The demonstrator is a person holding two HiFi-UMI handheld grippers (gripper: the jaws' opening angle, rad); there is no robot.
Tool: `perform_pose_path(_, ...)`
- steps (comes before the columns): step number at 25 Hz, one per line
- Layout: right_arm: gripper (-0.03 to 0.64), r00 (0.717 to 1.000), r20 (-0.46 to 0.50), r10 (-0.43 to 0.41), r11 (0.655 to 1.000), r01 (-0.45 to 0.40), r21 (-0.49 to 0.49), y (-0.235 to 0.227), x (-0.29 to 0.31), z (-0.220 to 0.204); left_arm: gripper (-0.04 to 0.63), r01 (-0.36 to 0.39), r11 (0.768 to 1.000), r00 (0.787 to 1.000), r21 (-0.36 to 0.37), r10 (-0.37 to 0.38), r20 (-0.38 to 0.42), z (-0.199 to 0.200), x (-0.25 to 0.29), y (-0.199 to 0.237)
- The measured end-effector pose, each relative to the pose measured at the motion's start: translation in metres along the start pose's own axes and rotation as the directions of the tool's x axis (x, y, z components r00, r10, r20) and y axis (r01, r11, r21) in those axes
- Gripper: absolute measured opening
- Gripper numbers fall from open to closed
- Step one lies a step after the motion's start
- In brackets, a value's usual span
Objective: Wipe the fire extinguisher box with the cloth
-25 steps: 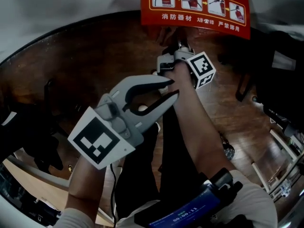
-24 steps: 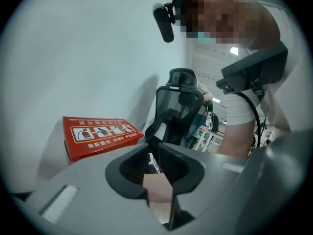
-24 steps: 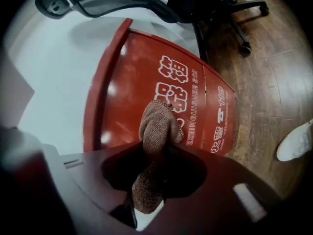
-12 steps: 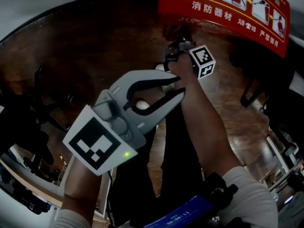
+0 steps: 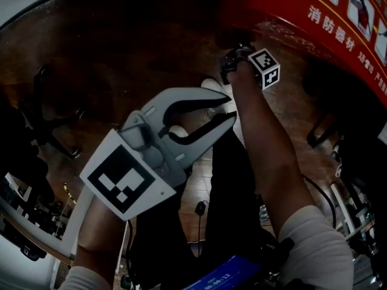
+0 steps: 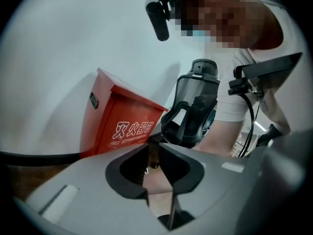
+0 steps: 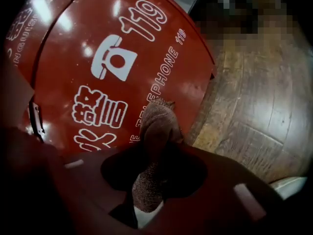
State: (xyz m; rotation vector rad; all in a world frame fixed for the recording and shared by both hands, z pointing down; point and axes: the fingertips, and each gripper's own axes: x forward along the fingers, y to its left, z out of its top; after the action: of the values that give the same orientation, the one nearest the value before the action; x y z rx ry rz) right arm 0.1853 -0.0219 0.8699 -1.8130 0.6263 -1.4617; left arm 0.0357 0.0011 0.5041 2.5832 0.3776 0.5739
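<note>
- Right gripper (image 7: 159, 148): fingers clenched on the cloth (image 7: 154, 124), a brownish knit wad that sticks out past the fingertips.
- The cloth's free end lies up against the lower front of the fire extinguisher box (image 7: 93, 62), beside the white "119" and telephone mark. We cannot confirm actual contact.
- The box is red and stands on the wooden floor (image 7: 254, 106) against a pale wall (image 6: 73, 48). In the head view it fills the upper right, with the right gripper's marker cube (image 5: 266, 68) just below its edge.
- Left gripper (image 5: 231, 108): held up close to the head camera, well short of the box. Fingers a little apart, nothing between them.
- Through that gap, in the left gripper view, we see only skin of the person's right forearm (image 5: 266, 156).
- In the left gripper view the box sits left of centre, and the right gripper stands in front of its right corner.
</note>
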Motion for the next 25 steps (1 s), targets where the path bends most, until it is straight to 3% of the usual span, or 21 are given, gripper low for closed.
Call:
perform_pose_path(5,0.114,0.997,-0.070,0.042,0.997,-0.046,-0.065,0.041,-0.049,-0.012,0.063,-0.015,1.000,1.000,0.013,0.015,0.028,0.026,-0.009,-0.015)
perform_pose_path(9,0.114,0.983,-0.175,0.056,0.973,-0.093,-0.212,0.098,-0.110,-0.030,0.063,-0.024,0.998,0.999,0.053,0.022,0.046,0.065,-0.027,-0.039)
perform_pose_path(13,0.115,0.955,-0.292,0.049,0.921,-0.156,-0.357,0.159,-0.180,-0.045,0.063,-0.036,0.997,0.997,0.071,0.031,0.068,0.108,-0.053,-0.067)
perform_pose_path(15,0.115,0.930,-0.367,0.039,0.859,-0.218,-0.462,0.195,-0.215,-0.052,0.063,-0.044,0.996,0.996,0.081,0.037,0.087,0.129,-0.067,-0.081)
perform_pose_path(17,0.115,0.894,-0.447,0.015,0.738,-0.311,-0.598,0.236,-0.245,-0.056,0.063,-0.059,0.993,0.991,0.101,0.046,0.123,0.151,-0.080,-0.092)
perform_pose_path(19,0.114,0.856,-0.515,-0.032,0.556,-0.413,-0.721,0.279,-0.272,-0.057,0.063,-0.076,0.990,0.985,0.120,0.055,0.164,0.170,-0.094,-0.101)
perform_pose_path(22,0.114,0.799,-0.584,-0.144,0.213,-0.551,-0.807,0.338,-0.303,-0.062,0.063,-0.096,0.989,0.979,0.113,0.073,0.193,0.185,-0.118,-0.110)
perform_pose_path(25,0.114,0.708,-0.631,-0.317,-0.171,-0.697,-0.696,0.401,-0.319,-0.069,0.063,-0.118,0.987,0.976,0.109,0.095,0.198,0.194,-0.139,-0.111)
